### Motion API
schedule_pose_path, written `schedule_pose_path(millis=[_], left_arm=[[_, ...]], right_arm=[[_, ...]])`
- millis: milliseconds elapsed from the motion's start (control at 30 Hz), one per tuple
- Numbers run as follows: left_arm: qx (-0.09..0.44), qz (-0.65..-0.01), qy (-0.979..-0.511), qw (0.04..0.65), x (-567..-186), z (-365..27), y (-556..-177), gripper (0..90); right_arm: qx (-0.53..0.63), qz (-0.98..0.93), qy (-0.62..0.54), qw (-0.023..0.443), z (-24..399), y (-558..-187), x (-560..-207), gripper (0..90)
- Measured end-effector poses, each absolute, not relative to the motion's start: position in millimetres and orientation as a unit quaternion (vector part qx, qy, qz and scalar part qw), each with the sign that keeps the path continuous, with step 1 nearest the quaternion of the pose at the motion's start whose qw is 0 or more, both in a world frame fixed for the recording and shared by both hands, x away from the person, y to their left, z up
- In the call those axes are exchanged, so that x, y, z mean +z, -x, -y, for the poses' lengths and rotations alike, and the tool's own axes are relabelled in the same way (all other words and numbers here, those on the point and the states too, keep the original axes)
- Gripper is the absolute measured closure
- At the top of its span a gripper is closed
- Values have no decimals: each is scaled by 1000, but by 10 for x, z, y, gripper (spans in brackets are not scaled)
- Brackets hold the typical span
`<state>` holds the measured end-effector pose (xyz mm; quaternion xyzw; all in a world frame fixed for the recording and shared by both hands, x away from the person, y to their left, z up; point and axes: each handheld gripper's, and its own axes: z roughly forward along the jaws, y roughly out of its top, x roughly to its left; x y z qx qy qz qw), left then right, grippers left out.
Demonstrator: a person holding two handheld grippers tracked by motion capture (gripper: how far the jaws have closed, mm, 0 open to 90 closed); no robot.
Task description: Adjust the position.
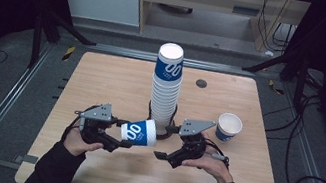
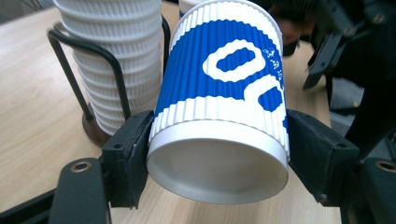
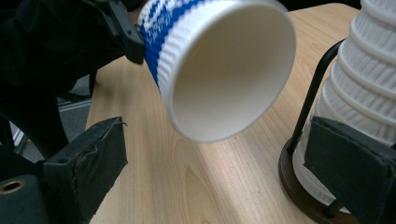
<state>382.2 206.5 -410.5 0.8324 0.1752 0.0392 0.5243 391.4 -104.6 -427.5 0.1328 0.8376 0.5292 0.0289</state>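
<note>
A ribbed paper cup (image 1: 139, 132) in blue and white, marked with large white oval figures, is held on its side above the table (image 1: 102, 81), just at 7 o'clock of the cup stack's base. Its white rim and base band are left unprinted; the interior is seen plain white and empty in the right gripper view (image 3: 229, 74). In the left gripper view the cup's base end (image 2: 219, 158) is seen clamped between the two black jaws, whose pads are pressed against the ribbed wall on both sides.

The left gripper (image 1: 114, 141) is thus clenched on the paper cup. The right gripper (image 1: 163, 156) is released: its jaws are spread wide, and the cup's open mouth is seen above and between them without contact.

A tall stack of cups (image 1: 166, 87) is seated in a black wire holder (image 2: 88, 79) on a dark round base at the table centre. A single cup (image 1: 229, 127) is stood upright at 3 o'clock of the stack, well apart from it; its white interior is seen with nothing in it.
</note>
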Motion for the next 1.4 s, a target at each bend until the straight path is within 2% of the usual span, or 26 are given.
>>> schedule_pose_path(millis=[200, 633, 833, 1200, 1400], left_arm=[[23, -148, -820, 552, -4067, -2012, -3756, 269], [7, -109, -831, 546, -4059, -1822, -3640, 269], [1, -106, -838, 535, -4089, -1779, -3636, 269], [4, -118, -837, 534, -4089, -1782, -3647, 259], [15, -131, -840, 526, -4043, -1842, -3660, 190]], right_arm=[[540, -832, -130, 11, 1032, -3914, -4283, 58], [559, -823, -99, -29, 975, -3859, -4273, 69], [558, -824, -87, -48, 949, -3844, -4292, 127], [557, -825, -87, -45, 961, -3846, -4292, 154], [548, -831, -91, -29, 1006, -3851, -4265, 161]])
